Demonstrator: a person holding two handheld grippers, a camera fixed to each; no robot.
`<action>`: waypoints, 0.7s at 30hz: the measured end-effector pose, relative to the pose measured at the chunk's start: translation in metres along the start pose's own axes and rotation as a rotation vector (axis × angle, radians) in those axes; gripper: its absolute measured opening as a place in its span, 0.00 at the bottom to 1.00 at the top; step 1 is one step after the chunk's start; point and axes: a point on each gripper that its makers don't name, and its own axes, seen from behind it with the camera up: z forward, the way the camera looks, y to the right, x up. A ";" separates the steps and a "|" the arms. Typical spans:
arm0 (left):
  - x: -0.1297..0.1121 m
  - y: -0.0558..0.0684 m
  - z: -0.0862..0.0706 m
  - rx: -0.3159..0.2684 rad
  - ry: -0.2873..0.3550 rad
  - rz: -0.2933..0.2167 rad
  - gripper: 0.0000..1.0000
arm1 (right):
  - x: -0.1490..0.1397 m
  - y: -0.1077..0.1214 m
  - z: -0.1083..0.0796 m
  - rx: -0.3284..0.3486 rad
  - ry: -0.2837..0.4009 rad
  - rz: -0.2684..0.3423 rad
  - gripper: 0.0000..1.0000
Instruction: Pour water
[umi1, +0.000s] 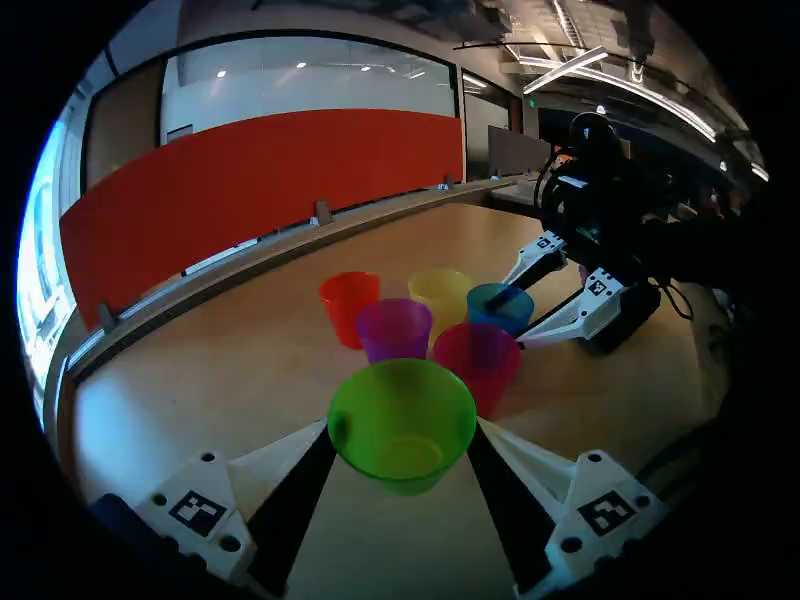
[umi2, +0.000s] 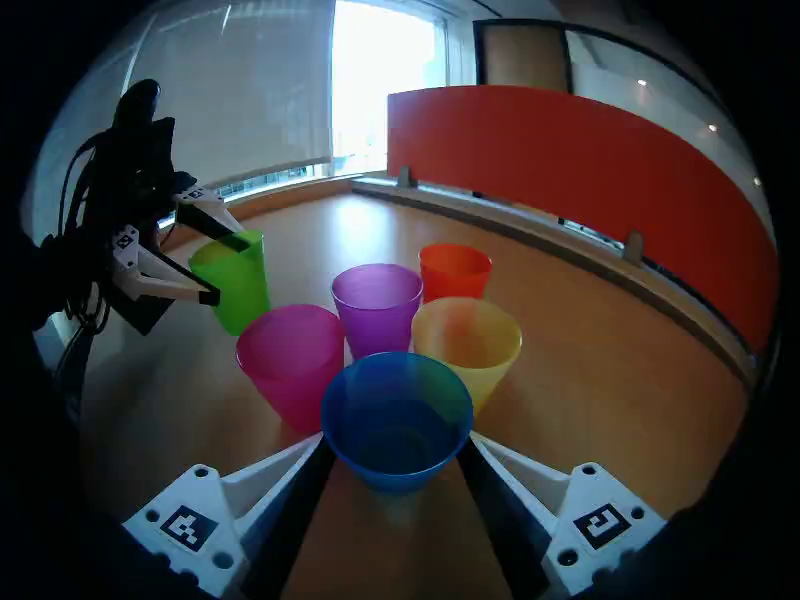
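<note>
Green cup (umi1: 402, 425): sat clamped between left tongs (umi1: 402, 447), both fingers pressing.
Blue cup (umi2: 397, 420): gripped likewise by right tongs (umi2: 397, 458).
Magenta cup (umi2: 292, 365): stood just ahead; a careless tilt could knock it, spilling onto counter (umi2: 620, 400).

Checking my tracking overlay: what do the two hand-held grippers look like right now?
Both the left hand-held gripper and right hand-held gripper have white fingers lined with black strips, each carrying a square black-and-white marker. Behind them sit black bodies with looping black cables.
</note>
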 end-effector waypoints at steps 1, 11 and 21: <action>0.000 0.000 0.000 0.000 0.001 -0.001 0.86 | 0.000 0.000 0.000 -0.002 0.001 0.003 0.87; 0.004 0.002 -0.003 0.001 0.021 -0.014 0.86 | 0.002 0.001 -0.006 -0.012 0.023 0.016 0.86; 0.016 0.010 -0.004 -0.005 0.044 -0.003 0.86 | 0.026 -0.001 -0.027 -0.031 0.107 -0.002 0.86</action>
